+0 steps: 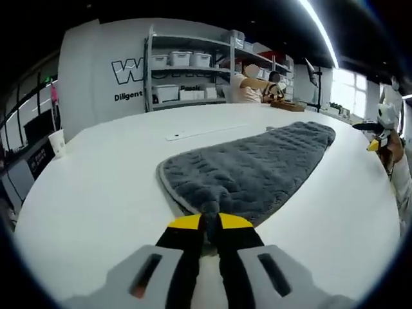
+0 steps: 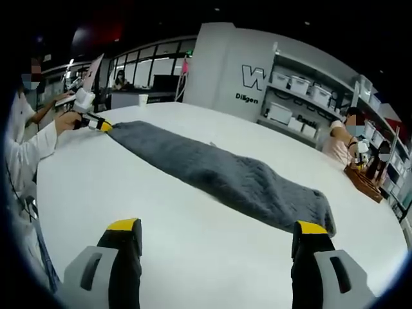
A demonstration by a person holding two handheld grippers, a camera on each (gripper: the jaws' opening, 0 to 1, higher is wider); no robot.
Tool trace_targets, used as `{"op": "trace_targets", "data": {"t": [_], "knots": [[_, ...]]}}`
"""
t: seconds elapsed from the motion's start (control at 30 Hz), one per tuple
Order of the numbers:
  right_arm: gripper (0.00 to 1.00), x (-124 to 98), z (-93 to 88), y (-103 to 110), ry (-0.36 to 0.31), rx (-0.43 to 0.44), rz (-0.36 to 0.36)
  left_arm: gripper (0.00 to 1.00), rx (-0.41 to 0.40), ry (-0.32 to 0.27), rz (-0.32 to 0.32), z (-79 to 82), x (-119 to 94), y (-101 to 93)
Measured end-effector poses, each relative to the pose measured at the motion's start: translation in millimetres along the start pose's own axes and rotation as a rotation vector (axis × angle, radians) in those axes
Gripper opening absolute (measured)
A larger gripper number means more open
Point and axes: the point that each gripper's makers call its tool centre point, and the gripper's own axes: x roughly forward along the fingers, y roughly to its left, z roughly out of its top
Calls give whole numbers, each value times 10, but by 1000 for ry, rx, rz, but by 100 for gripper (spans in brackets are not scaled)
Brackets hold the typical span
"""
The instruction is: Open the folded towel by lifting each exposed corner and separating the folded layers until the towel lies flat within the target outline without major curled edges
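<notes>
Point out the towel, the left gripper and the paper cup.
towel [image 1: 257,164]: left gripper view, middle of its grey top.
left gripper [image 1: 210,222]: left gripper view, between the yellow tips, pinching the towel's corner.
paper cup [image 1: 57,141]: left gripper view, its side.

A grey quilted towel [image 1: 251,170] lies folded into a long strip on the white worktop [image 1: 96,193], running from its 6 o'clock corner toward 2 o'clock, pale edging showing.

A thick grey towel of plush, quilted cloth [image 1: 254,170] lies at twelve o'clock on a smooth, matt white round table [image 1: 96,193], its fabric looking soft and fuzzy.
</notes>
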Motion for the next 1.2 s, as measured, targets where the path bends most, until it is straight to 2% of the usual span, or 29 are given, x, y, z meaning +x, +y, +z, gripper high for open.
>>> {"op": "trace_targets", "data": {"t": [0.63, 1.0, 1.2], "knots": [[97, 51, -5, 22, 15, -14, 9, 5, -2, 37, 9, -49, -128, 105], [97, 47, -26, 41, 23, -16, 13, 5, -13, 48, 45, -106, -249, 275], [97, 50, -38, 52, 29, -19, 16, 5, -30, 48, 83, -145, -361, 454]]}}
